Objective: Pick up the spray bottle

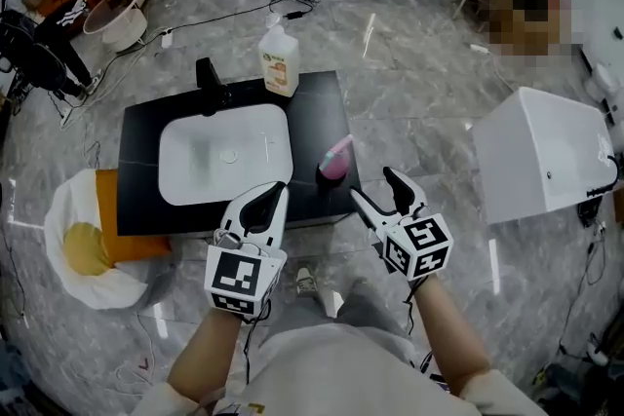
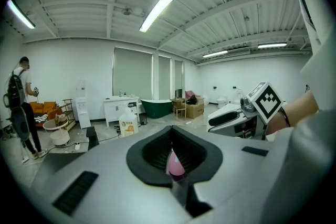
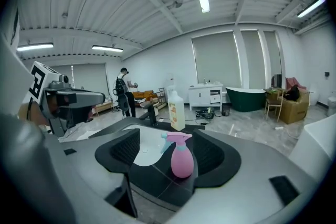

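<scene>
right gripper view frames spray bottle [image 3: 182, 158], seemingly untouched, between spread fingers [image 3: 122, 150].

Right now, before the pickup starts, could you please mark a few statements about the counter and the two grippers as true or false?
1. The pink spray bottle stands upright on the black counter, to the right of the white basin. True.
2. The right gripper is shut on the spray bottle. False: its jaws are apart and the bottle stands ahead of them, untouched.
3. The white soap bottle lies inside the basin. False: it stands at the back of the counter, near the black faucet.
4. The left gripper has its jaws together and holds nothing. True.
</scene>
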Demonstrator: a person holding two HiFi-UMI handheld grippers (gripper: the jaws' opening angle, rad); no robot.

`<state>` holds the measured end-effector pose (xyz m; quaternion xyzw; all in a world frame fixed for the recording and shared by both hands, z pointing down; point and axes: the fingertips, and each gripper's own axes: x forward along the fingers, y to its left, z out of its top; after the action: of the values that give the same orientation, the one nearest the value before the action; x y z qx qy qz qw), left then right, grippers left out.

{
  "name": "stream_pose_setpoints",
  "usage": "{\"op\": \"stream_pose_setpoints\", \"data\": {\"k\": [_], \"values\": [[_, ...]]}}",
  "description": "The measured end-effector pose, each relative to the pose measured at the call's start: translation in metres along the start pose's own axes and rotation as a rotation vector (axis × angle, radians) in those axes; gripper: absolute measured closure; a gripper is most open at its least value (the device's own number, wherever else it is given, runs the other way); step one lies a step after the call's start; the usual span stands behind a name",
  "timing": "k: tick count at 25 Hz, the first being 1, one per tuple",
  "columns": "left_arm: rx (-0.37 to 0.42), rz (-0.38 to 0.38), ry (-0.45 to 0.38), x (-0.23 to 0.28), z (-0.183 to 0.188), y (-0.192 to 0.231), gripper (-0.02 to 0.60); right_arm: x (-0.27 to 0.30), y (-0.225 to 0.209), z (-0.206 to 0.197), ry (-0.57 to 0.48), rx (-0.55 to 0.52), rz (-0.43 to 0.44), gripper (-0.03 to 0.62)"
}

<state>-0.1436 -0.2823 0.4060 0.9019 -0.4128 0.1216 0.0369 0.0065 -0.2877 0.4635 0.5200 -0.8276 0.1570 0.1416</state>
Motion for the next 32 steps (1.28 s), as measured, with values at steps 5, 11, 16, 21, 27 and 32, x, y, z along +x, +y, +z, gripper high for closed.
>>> {"op": "stream_pose_setpoints", "data": {"k": [5,11,16,21,27,32], "values": [[-0.005,0.015,0.05,0.021,-0.021,0.007,0.561,0.04,-0.017,-0.016,-0.012,-0.039,0.012,0.273],[-0.04,0.086,0.143,0.052,-0.059,0.015,0.561,0.081,-0.034,-0.055,0.087,-0.078,0.066,0.273],[-0.035,0.104,0.194,0.073,-0.078,0.014,0.561,0.106,-0.049,-0.077,0.169,-0.132,0.071,0.29],[-0.064,0.148,0.264,0.087,-0.1,0.021,0.561,0.133,-0.051,-0.081,0.178,-0.155,0.132,0.297],[-0.033,0.177,0.304,0.093,-0.109,0.03,0.561,0.158,-0.041,-0.082,0.179,-0.205,0.178,0.312],[-0.017,0.197,0.315,0.085,-0.104,0.039,0.561,0.171,-0.037,-0.079,0.176,-0.182,0.195,0.332]]}}
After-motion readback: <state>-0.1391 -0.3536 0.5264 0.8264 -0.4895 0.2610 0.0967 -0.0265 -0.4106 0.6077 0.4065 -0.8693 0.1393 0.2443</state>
